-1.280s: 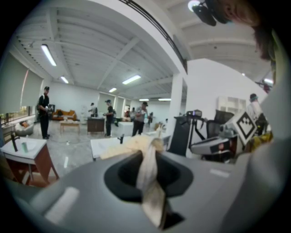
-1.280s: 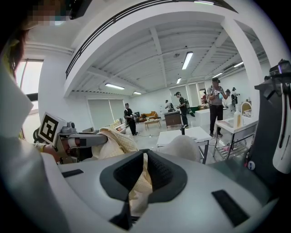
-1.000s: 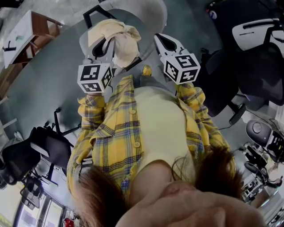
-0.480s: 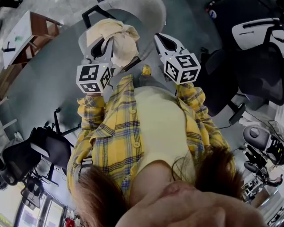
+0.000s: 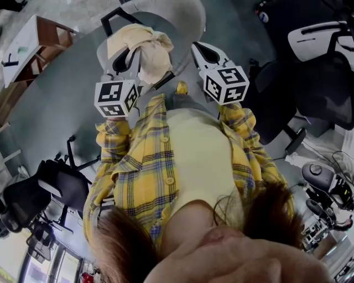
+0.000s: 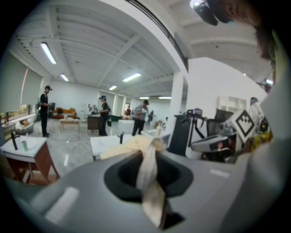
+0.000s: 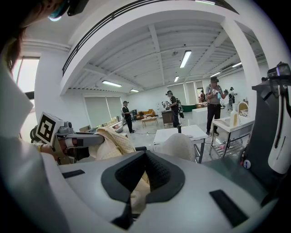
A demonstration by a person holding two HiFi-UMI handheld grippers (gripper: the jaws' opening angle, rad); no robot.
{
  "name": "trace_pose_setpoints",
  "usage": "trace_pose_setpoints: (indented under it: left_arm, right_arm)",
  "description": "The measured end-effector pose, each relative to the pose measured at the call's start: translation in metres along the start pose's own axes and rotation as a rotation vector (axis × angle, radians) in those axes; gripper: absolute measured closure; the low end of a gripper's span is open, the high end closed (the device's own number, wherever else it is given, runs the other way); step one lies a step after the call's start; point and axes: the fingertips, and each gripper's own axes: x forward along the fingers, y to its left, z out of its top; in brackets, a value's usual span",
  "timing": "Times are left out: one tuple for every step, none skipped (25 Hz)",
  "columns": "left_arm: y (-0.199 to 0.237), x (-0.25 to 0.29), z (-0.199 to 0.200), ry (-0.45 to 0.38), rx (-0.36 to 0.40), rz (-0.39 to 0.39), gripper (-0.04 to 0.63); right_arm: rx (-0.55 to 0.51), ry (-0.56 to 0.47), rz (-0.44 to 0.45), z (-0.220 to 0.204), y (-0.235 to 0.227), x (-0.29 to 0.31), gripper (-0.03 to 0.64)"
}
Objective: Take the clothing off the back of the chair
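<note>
I judged the cream waffle-knit garment (image 5: 145,47) to be light, limp and a little stretchy. It would sag and slide off anything smooth, but it would not tear or resist, so a pinch on a bunched fold was all it needed. The left gripper (image 5: 130,59) had exactly that: in the left gripper view its jaws were pressed together on a twisted strip of the fabric, with the rest heaped just beyond the tips. The right gripper (image 5: 202,52) looked closed too. In the right gripper view a lower fold ran down into the narrowing wedge between its jaws and seemed nipped there, although from the head view that gripper appeared to sit just beside the bundle, not in it. The garment hung gathered between the two grippers, in front of my operator's chest, nearer the left one. The pale grey rounded chair (image 5: 185,14) stood just behind it, and I reckoned the fabric was clear of its back.
</note>
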Motion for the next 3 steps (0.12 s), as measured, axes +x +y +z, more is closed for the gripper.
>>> trace_pose_setpoints:
  left_arm:
    - [-0.0006,0.0005,0.0003,0.0,0.001,-0.001,0.54]
    - [-0.0013,0.001,0.0006,-0.001,0.002,-0.002,0.54]
    - [-0.0019,0.0014,0.0009,-0.001,0.002,-0.003,0.54]
  right_arm:
    - [0.0,0.0,-0.001,0.0004,-0.0007,0.0,0.603]
    - [-0.001,-0.001,-0.001,0.0008,-0.0014,0.0,0.603]
    - [-0.001,-0.001,-0.001,0.0012,-0.0021,0.0001,0.603]
